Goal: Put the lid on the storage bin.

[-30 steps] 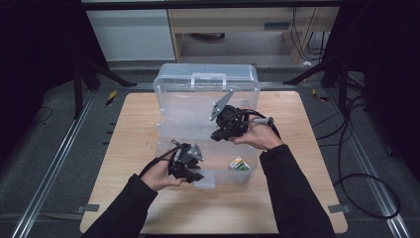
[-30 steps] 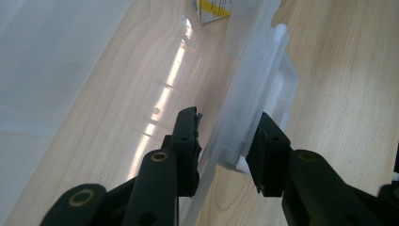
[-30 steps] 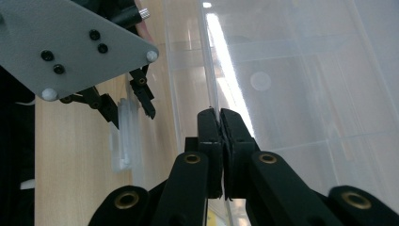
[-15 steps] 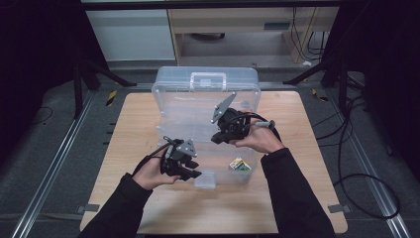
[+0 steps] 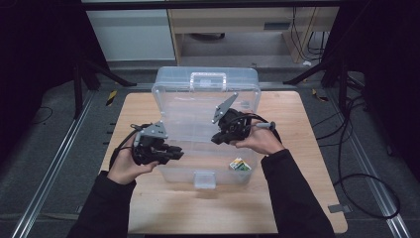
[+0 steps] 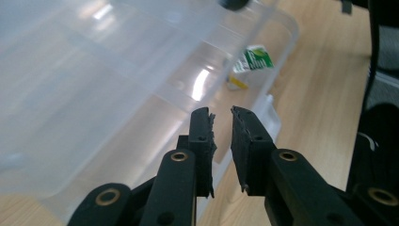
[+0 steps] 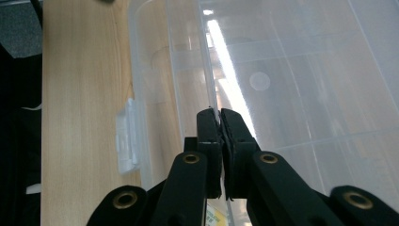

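Clear, glossy plastic organizer box [image 5: 205, 124] on wooden desk [image 5: 297, 198], lid [image 5: 193, 106] half raised. High view: right tongs [image 5: 218, 140] pinched on lid's front edge, left tongs [image 5: 179, 152] beside box. Left gripper view: pads [image 6: 202, 136] ragged, had just been closing, nothing between. Right gripper view: thin slick edge clamped; could slip and drop onto small green-white carton [image 5: 239, 164] inside.
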A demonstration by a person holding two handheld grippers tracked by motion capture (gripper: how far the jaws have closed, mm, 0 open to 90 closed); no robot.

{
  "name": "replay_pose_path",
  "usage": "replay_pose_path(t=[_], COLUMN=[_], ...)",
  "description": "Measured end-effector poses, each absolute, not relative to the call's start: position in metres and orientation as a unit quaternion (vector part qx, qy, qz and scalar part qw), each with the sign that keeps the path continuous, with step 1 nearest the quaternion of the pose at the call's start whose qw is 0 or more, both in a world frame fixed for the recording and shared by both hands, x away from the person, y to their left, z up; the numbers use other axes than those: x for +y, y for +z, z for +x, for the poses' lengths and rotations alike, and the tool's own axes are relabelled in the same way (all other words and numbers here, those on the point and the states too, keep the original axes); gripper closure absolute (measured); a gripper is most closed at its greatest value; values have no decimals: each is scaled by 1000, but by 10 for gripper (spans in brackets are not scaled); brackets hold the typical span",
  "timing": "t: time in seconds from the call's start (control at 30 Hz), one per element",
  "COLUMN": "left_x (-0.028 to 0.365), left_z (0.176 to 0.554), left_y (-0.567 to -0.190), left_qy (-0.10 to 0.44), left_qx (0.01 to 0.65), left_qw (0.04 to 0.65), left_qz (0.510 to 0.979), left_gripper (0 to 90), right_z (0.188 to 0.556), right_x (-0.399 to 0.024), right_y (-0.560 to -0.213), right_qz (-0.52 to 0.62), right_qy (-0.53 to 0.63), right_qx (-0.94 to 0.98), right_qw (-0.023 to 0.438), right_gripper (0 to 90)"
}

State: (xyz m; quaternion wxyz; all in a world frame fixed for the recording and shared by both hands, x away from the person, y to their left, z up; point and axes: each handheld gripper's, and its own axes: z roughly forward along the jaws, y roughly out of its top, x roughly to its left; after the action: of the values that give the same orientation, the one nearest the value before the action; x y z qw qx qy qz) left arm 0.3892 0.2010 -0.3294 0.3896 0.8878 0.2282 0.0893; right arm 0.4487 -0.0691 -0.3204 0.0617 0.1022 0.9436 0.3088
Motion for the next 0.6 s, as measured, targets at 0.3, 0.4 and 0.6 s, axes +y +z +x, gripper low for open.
replay_pose_path(t=[0.3, 0.4, 0.6], left_x=[230, 234, 239], left_z=[400, 404, 412], left_y=[-322, -324, -330], left_qy=[124, 130, 148], left_qx=[311, 329, 354], left_qw=[449, 458, 466], left_qz=[829, 815, 798], left_gripper=[823, 838, 852], right_z=[445, 444, 441], right_x=[-68, -69, -69], right_y=[-321, -322, -324], right_qz=[102, 103, 106], right_qy=[304, 306, 308], right_qx=[944, 944, 943], right_qw=[71, 73, 73], right_gripper=[872, 870, 868])
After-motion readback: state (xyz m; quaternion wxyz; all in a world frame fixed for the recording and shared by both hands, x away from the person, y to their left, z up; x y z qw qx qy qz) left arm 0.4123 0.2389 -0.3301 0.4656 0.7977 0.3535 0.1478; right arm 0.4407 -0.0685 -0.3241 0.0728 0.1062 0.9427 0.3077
